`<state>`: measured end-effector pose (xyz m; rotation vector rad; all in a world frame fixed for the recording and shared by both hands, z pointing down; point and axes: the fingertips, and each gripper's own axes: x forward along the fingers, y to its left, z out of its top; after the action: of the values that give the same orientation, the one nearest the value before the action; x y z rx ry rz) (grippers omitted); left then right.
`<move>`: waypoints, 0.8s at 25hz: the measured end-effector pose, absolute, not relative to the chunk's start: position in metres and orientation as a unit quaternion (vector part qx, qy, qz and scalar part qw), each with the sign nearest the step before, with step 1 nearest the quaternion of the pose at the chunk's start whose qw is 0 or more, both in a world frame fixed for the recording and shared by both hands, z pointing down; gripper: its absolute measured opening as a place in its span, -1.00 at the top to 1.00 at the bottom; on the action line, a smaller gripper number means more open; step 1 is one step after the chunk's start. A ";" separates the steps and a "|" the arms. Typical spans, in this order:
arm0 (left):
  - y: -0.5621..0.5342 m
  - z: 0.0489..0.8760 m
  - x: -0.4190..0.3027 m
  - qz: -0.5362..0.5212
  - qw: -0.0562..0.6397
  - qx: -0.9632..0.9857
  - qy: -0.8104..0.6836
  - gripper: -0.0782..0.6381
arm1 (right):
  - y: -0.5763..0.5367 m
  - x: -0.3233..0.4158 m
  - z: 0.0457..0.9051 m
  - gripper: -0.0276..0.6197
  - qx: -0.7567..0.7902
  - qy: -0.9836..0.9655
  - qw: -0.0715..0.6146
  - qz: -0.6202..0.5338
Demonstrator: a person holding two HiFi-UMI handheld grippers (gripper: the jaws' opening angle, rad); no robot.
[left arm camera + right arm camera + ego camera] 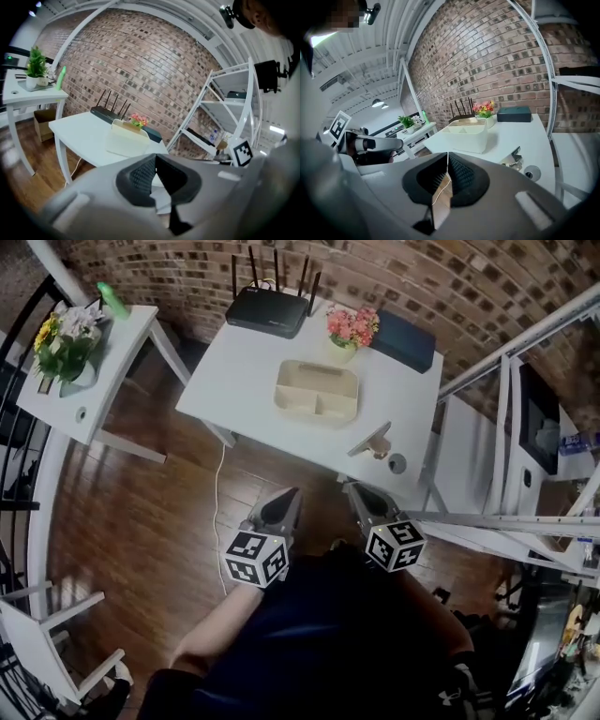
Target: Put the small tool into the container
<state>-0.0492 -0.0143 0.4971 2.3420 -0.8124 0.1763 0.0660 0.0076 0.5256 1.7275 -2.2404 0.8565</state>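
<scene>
The small metal tool (372,442) (513,158) lies near the front right edge of the white table (246,381). The cream, divided container (316,392) (468,133) (126,138) stands in the middle of that table and looks empty. My left gripper (284,501) (155,159) and my right gripper (360,495) (448,157) hang side by side over the wooden floor, just short of the table's front edge. Both point at the table. The jaws of each are shut with nothing between them. The right one is nearest the tool.
A small round disc (397,463) (531,173) lies beside the tool. At the table's back stand a black router (270,307), a pot of flowers (352,326) and a dark box (403,340). A white metal rack (487,427) stands right, a side table with a plant (66,343) left.
</scene>
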 end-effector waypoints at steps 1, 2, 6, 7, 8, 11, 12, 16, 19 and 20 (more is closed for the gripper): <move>-0.017 0.497 -0.048 0.067 0.320 0.893 -0.310 0.77 | 0.003 0.073 0.530 0.88 0.585 -0.748 0.085 0.301; -0.019 0.497 -0.046 0.068 0.318 0.893 -0.311 0.77 | -0.001 0.082 0.536 0.87 0.589 -0.739 0.073 0.317; -0.026 0.496 -0.039 0.078 0.311 0.890 -0.326 0.76 | -0.018 0.128 0.568 0.64 0.603 -0.704 0.043 0.372; -0.027 0.495 -0.035 0.081 0.309 0.889 -0.329 0.75 | -0.022 0.141 0.574 0.59 0.607 -0.698 0.041 0.378; -0.027 0.493 -0.032 0.084 0.305 0.888 -0.334 0.74 | -0.025 0.154 0.580 0.54 0.610 -0.691 0.037 0.385; -0.033 0.485 -0.031 0.091 0.291 0.883 -0.357 0.67 | -0.033 0.187 0.605 0.39 0.616 -0.665 0.016 0.422; -0.035 0.484 -0.031 0.092 0.288 0.880 -0.366 0.65 | -0.035 0.195 0.613 0.33 0.616 -0.656 0.006 0.437; -0.036 0.486 -0.025 0.096 0.291 0.872 -0.381 0.54 | -0.040 0.219 0.641 0.14 0.617 -0.615 -0.029 0.491; -0.037 0.486 -0.020 0.095 0.291 0.871 -0.384 0.49 | -0.041 0.232 0.660 0.13 0.610 -0.591 -0.051 0.525; -0.038 0.486 -0.019 0.094 0.289 0.871 -0.386 0.49 | -0.041 0.235 0.666 0.13 0.607 -0.585 -0.058 0.534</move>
<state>-0.0195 -0.0380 0.4860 2.3236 -1.0309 0.2513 0.2345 -0.0411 0.6660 1.9811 -1.9093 1.7440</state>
